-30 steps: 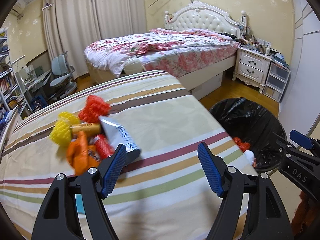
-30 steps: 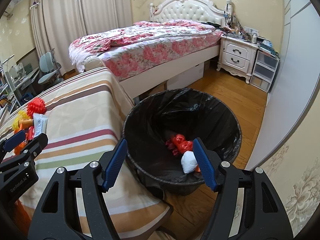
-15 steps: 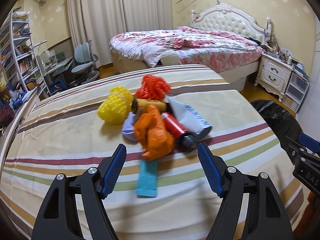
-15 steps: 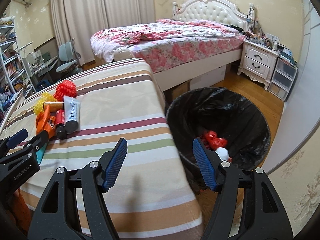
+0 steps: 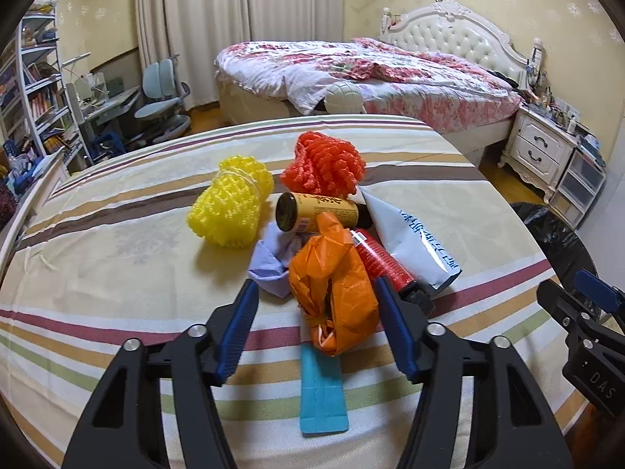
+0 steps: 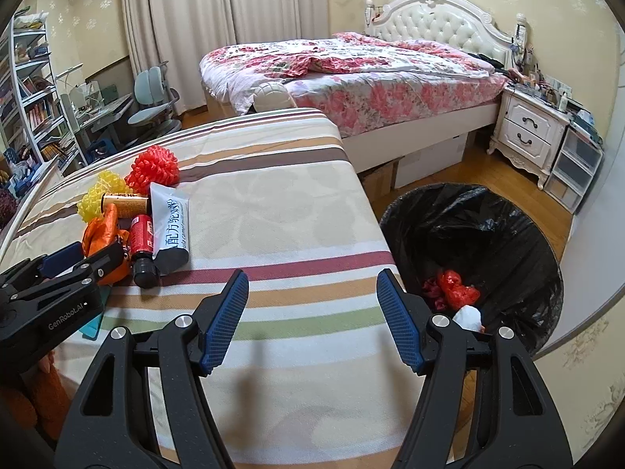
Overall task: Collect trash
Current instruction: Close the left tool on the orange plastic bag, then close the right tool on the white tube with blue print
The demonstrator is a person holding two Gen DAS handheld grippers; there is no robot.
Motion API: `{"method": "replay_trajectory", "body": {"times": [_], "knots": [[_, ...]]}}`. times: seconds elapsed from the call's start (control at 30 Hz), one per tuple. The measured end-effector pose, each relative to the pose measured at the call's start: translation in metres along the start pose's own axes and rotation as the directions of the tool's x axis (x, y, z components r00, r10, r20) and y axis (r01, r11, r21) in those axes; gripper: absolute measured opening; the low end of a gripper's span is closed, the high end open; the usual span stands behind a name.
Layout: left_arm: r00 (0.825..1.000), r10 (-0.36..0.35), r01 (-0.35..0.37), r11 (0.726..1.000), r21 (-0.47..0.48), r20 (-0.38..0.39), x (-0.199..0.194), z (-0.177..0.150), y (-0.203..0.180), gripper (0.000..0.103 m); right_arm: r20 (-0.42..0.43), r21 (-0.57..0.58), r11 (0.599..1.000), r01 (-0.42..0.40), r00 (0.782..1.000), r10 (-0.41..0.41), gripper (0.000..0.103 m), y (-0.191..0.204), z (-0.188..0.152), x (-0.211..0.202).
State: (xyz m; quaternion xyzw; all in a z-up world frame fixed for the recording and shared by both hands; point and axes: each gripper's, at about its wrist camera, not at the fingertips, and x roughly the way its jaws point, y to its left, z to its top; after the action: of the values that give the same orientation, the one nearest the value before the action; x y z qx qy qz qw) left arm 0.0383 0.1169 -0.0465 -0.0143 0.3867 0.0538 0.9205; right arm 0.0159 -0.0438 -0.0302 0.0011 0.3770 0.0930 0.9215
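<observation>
Left gripper [image 5: 316, 332] has just been closing its jaws around the crumpled orange bag [image 5: 332, 289] — the bag sits between the pads but they aren't pressing on it yet, so it counts as open. To do this well I'd go lower and grab the bunched middle, clear of the red bottle [image 5: 384, 264] at the bag's 3 o'clock. Right gripper [image 6: 312, 312] hangs open and empty over the striped table [image 6: 273, 203].

Pile count: one yellow foam net [image 5: 230, 205], one orange-red foam net [image 5: 324, 164], one yellow can [image 5: 316, 212], one white tube [image 5: 412, 242], one lilac scrap [image 5: 273, 262], one blue strip [image 5: 322, 394]. One bin [image 6: 468, 234], at the table's 3 o'clock.
</observation>
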Motion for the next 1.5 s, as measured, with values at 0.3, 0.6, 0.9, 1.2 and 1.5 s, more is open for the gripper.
{"method": "replay_trajectory", "body": {"times": [0.3,0.6,0.9,1.2,1.5], "knots": [[0.999,-0.039,0.039,0.999,0.023,-0.002,-0.006,-0.004,0.001,0.039,-0.004,-0.008,1.000,-0.005,1.000,0.005,0.067,0.005,0.000,0.002],[0.999,-0.024,0.024,1.000,0.006,0.023,-0.031,-0.010,0.027,0.038,-0.001,-0.032,0.999,-0.034,0.999,0.034,0.067,0.018,0.001,0.001],[0.998,0.060,-0.059,0.997,-0.045,0.016,-0.032,-0.015,0.072,0.038,-0.006,-0.108,0.991,-0.077,0.997,0.077,0.066,0.051,0.014,0.012],[0.991,0.134,-0.134,0.986,-0.095,-0.008,-0.024,-0.017,0.118,0.038,-0.038,-0.162,0.980,-0.119,0.993,0.114,0.066,0.083,0.031,0.031],[0.989,0.146,-0.149,0.982,-0.120,-0.035,-0.017,-0.019,0.137,0.038,-0.089,-0.187,0.974,-0.132,0.989,0.117,0.058,0.101,0.040,0.051]]}}
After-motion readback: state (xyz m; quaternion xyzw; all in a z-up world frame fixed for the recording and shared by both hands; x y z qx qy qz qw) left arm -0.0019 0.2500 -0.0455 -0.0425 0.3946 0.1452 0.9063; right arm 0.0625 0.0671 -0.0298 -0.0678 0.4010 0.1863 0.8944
